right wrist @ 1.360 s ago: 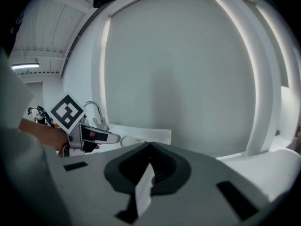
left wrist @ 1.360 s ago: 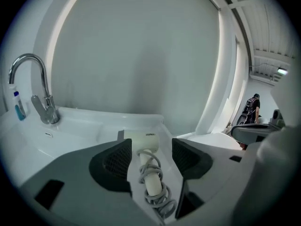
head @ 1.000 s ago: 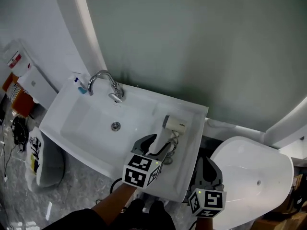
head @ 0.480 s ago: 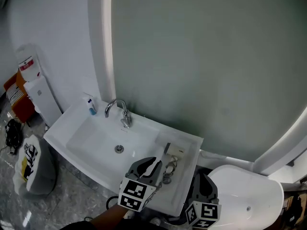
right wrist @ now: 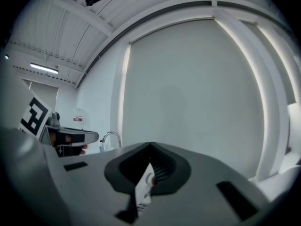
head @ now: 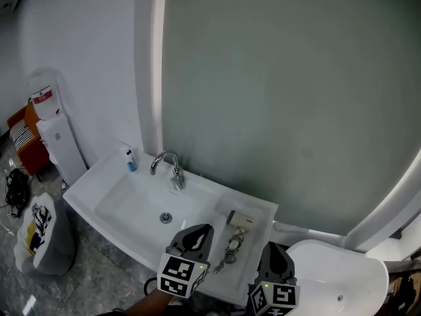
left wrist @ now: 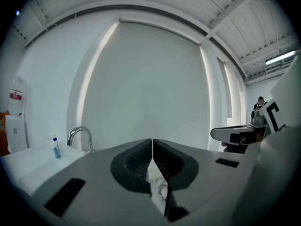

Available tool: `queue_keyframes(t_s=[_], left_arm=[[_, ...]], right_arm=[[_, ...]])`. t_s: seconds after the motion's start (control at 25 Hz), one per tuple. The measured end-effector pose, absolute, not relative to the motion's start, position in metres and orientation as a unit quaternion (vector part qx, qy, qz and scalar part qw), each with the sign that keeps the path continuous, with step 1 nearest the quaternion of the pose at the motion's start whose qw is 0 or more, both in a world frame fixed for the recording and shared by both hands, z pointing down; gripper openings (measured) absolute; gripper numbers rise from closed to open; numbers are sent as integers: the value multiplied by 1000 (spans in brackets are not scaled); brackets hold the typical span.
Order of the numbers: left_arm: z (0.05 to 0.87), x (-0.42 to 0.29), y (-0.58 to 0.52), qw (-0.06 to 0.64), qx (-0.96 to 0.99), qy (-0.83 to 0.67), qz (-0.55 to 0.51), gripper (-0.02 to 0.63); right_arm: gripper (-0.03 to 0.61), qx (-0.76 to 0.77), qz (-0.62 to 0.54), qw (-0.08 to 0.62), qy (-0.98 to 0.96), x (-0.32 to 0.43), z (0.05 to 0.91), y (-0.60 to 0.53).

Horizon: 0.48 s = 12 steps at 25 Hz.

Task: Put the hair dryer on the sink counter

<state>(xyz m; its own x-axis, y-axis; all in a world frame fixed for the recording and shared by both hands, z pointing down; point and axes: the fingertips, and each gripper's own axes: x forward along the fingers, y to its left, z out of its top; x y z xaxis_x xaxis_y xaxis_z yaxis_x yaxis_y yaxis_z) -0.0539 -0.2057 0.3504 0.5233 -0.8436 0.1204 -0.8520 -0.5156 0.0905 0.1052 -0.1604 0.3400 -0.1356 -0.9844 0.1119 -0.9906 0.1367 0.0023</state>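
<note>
The white hair dryer [head: 239, 220] lies on the sink counter [head: 260, 210] to the right of the basin. Its cord [head: 229, 248] is bunched just in front of it. My left gripper [head: 206, 229] hovers a little nearer than the cord, apart from the dryer, jaws shut with nothing between them. In the left gripper view the shut tips [left wrist: 152, 141] point at the wall, and a bit of cord [left wrist: 162, 189] shows below them. My right gripper [head: 271, 249] hangs past the counter's right end, jaws together [right wrist: 150, 146], with nothing seen in them.
A chrome faucet [head: 168, 165] and a small blue-capped bottle [head: 131, 160] stand at the back of the basin [head: 131, 196]. A white toilet [head: 342, 275] sits at the lower right. On the floor at the left are a bagged bin [head: 39, 232] and a white unit [head: 58, 143].
My left gripper has let go of the hair dryer's handle, drawn back and shut its jaws. The dryer stays on the counter. The head view has pulled back and tilted up.
</note>
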Motion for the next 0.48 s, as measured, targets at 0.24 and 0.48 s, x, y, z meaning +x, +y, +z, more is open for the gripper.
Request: queue_keyframes(t_s=[0.24, 0.48], left_arm=[[353, -39, -201, 47, 880, -469, 49, 20], [345, -36, -204, 43, 886, -460, 44, 20]], right_arm=[[21, 667, 33, 46, -743, 112, 340, -154], [21, 674, 30, 51, -737, 117, 343, -150]])
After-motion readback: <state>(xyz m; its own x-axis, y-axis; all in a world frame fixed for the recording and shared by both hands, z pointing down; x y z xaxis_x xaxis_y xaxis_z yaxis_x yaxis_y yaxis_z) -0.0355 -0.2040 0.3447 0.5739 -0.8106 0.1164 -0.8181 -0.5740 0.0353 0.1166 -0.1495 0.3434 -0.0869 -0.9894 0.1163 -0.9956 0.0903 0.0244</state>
